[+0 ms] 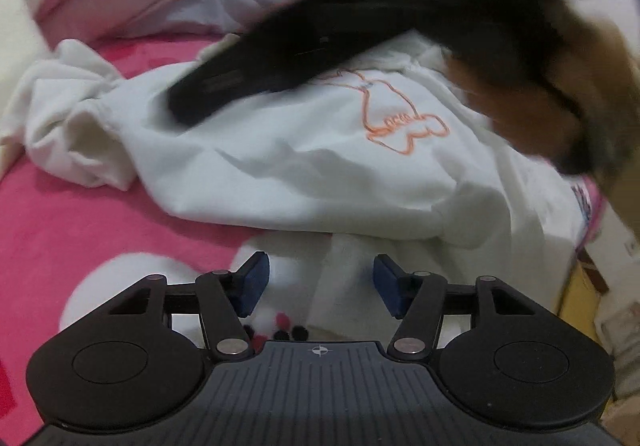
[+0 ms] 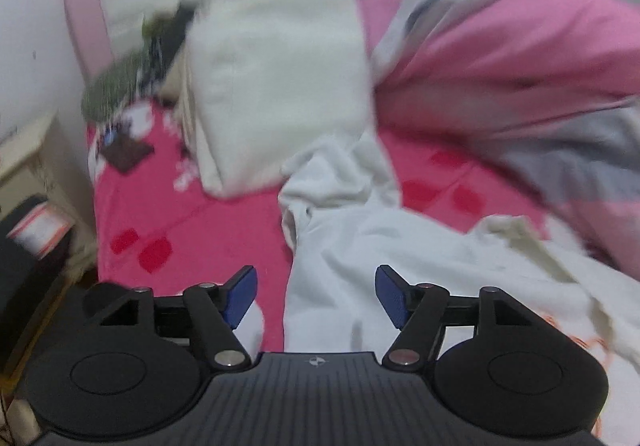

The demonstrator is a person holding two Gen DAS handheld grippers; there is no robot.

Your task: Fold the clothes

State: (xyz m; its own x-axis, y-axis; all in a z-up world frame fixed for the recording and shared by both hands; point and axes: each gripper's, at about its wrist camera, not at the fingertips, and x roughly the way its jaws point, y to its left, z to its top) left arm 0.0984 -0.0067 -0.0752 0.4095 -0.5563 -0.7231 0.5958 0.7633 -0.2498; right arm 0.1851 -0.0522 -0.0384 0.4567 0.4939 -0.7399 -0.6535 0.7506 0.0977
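- Inspecting from the left gripper (image 1: pixel 320 286): its blue pads stand apart with nothing pinched between them; it is released, poised just over the near hem of the white shirt (image 1: pixel 304 150).
- The right gripper (image 2: pixel 316 296) is likewise released, jaws apart and empty, hanging above the shirt's (image 2: pixel 360 266) rumpled left margin; the left wrist view shows it as a dark blur (image 1: pixel 360 26) crossing over the garment, with the person's hand (image 1: pixel 532 102) behind it.
- The shirt lies crumpled on the bed (image 1: pixel 80 230), orange line print (image 1: pixel 400 122) facing up, one sleeve (image 1: pixel 80 126) bunched toward the bed's far left side.
- Judged step: between grasps, with the garment not yet spread flat; no fold looks finished.
- The next move would call for each gripper to pick a fresh edge, probably the hem corner near the left gripper and a shoulder or sleeve for the right, then draw the cloth taut.
- Room: bare pink sheet lies open left of the shirt in the right wrist view, enough to spread it.
- Obstructions: a folded white pile (image 2: pixel 280 86) sits near the far side, a pink and grey duvet (image 2: pixel 520 66) crowds the right, and the bed's near right edge, with boxes (image 1: pixel 608 310) beyond, runs just beside the shirt.
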